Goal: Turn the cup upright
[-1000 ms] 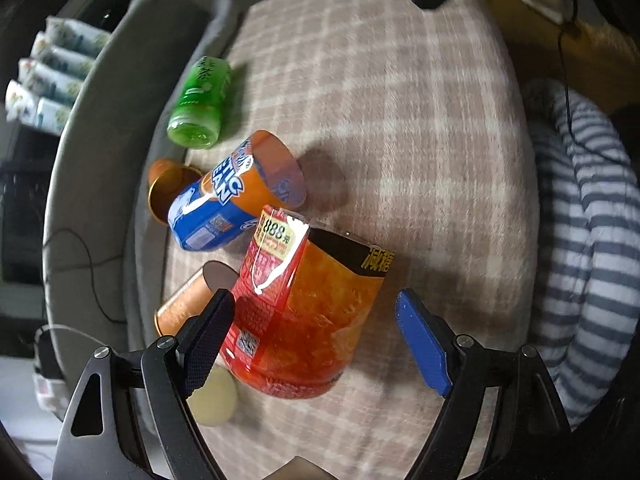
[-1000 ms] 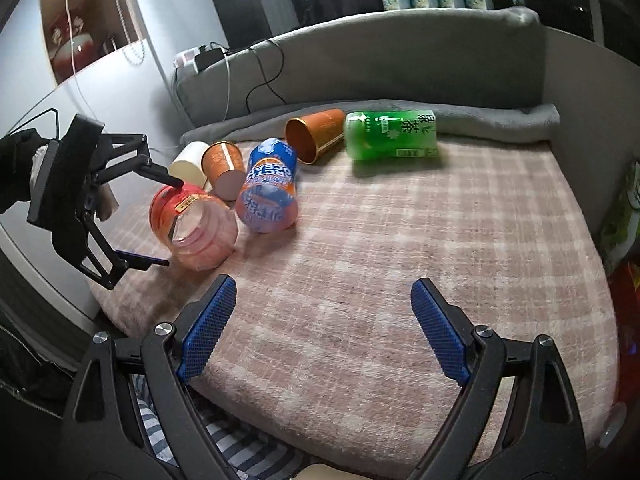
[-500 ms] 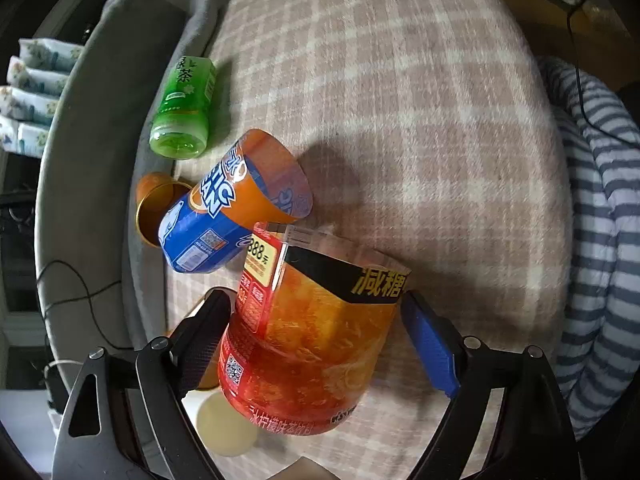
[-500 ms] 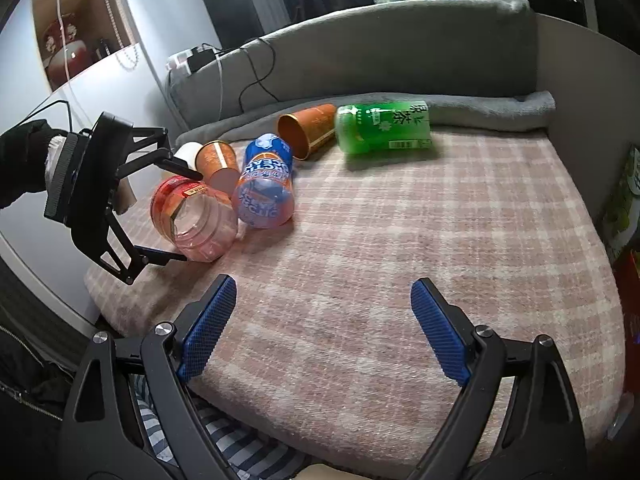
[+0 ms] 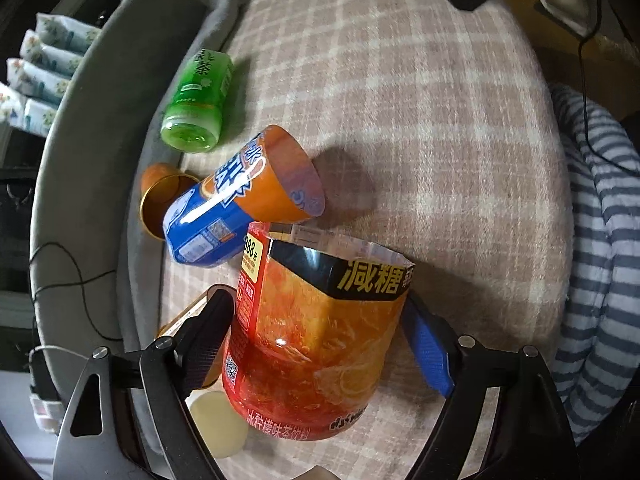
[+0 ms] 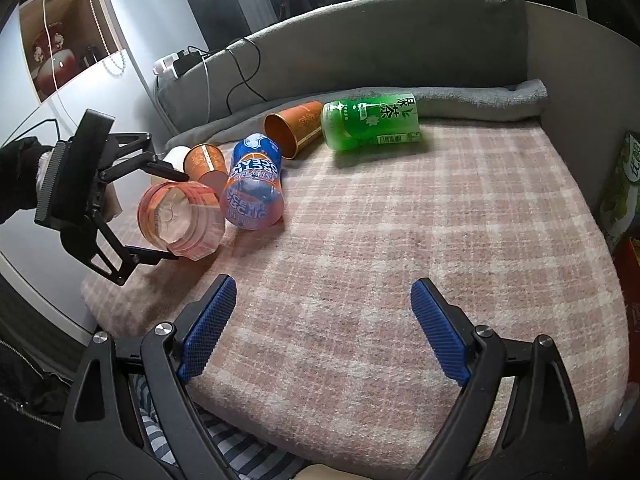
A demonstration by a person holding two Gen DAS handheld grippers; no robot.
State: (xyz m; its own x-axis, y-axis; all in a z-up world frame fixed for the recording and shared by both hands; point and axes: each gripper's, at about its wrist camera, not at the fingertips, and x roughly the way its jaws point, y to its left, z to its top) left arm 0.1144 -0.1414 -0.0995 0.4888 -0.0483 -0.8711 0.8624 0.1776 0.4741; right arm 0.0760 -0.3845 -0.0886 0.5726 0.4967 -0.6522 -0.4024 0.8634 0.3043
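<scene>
A clear red-orange plastic cup (image 5: 316, 344) lies on its side on the checked blanket (image 5: 420, 120), its open mouth pointing away from the left wrist camera. My left gripper (image 5: 320, 344) has its two fingers on either side of the cup and touching it. The right wrist view shows the same cup (image 6: 180, 216) between the left gripper's fingers (image 6: 160, 256), resting on the blanket. My right gripper (image 6: 322, 328) is open and empty, above the blanket's near edge, well apart from the cups.
A blue-orange cup (image 5: 240, 204) lies tipped against the red cup. Behind it lie a gold-lined orange cup (image 6: 296, 128) and a green tea bottle (image 6: 372, 126). An orange paper cup (image 6: 204, 164) and a white cup stand at the left edge. A grey bolster (image 6: 400, 40) borders the back.
My left gripper has moved forward around the red cup and its fingers have closed in until they touch its sides. My right gripper has stayed open and nearly still.
</scene>
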